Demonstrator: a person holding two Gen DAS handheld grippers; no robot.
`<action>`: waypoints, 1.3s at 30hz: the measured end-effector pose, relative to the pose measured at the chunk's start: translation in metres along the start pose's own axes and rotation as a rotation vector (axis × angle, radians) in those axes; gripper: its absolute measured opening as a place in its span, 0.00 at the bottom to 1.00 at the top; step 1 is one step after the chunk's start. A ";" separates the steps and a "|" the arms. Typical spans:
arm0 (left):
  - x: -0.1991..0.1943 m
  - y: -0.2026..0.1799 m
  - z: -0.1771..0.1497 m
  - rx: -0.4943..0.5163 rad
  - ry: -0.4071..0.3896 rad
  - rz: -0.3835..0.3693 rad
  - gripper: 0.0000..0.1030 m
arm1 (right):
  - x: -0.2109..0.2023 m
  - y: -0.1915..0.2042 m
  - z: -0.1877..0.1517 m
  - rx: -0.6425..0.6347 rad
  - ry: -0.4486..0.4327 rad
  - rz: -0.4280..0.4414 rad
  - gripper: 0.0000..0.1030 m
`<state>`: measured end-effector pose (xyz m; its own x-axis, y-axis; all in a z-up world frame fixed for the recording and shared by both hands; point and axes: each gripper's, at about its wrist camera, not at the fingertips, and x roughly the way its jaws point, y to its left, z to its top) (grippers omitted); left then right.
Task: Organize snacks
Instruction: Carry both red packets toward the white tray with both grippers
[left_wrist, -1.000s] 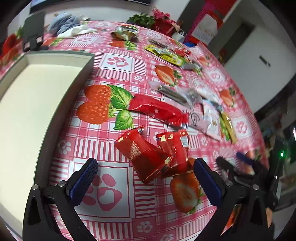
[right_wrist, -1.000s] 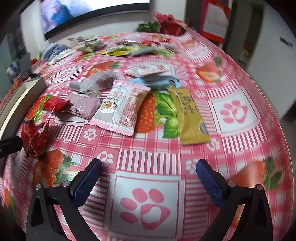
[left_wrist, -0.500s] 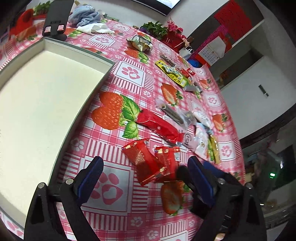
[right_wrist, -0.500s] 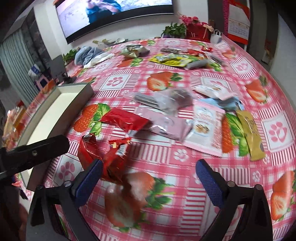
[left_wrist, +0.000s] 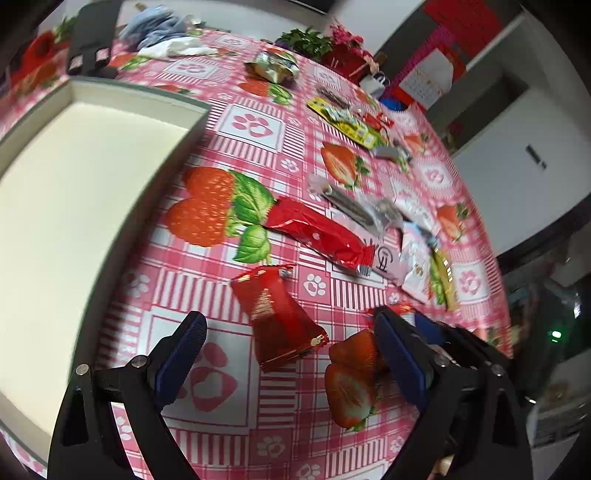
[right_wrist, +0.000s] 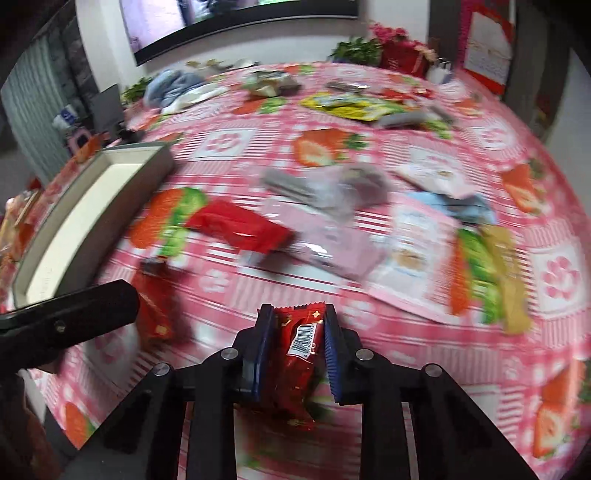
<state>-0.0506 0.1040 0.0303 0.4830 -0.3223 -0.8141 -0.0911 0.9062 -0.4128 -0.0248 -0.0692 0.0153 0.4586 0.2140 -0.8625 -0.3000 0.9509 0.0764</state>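
My right gripper (right_wrist: 298, 314) is shut on a small red snack packet (right_wrist: 299, 347) with a barcode, pinched upright between its blue pads just above the tablecloth. My left gripper (left_wrist: 288, 325) stands open, its fingers on either side of a second red packet (left_wrist: 273, 306) that lies flat on the cloth. A longer red packet (left_wrist: 314, 232) lies just beyond it. The pale open box (left_wrist: 74, 192) sits to the left, also visible in the right wrist view as the box (right_wrist: 92, 206). One left finger (right_wrist: 74, 317) shows at the left edge of the right wrist view.
Several more packets lie to the right: pink ones (right_wrist: 410, 254), a yellow-brown one (right_wrist: 506, 266), clear wrappers (right_wrist: 332, 188), and a yellow pack (right_wrist: 347, 105) farther back. A blue cloth (right_wrist: 173, 86), a black stand (left_wrist: 92, 40) and potted plants (right_wrist: 388, 44) line the far edge.
The right gripper swung left to the pair of red packets and closed on the right-hand one. One red packet now lies alone between the left fingers, which barely moved.
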 end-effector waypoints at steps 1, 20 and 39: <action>0.002 -0.003 -0.001 0.012 -0.001 0.012 0.91 | -0.003 -0.004 -0.003 0.011 0.000 0.008 0.27; 0.030 -0.027 -0.007 0.230 -0.053 0.276 0.42 | -0.018 0.001 -0.035 -0.010 -0.059 -0.083 0.40; 0.011 -0.032 -0.038 0.284 0.044 0.218 0.33 | -0.044 -0.008 -0.070 0.049 -0.014 -0.081 0.34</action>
<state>-0.0754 0.0613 0.0190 0.4405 -0.1185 -0.8899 0.0608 0.9929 -0.1021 -0.1011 -0.1022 0.0176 0.4914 0.1383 -0.8599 -0.2202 0.9750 0.0310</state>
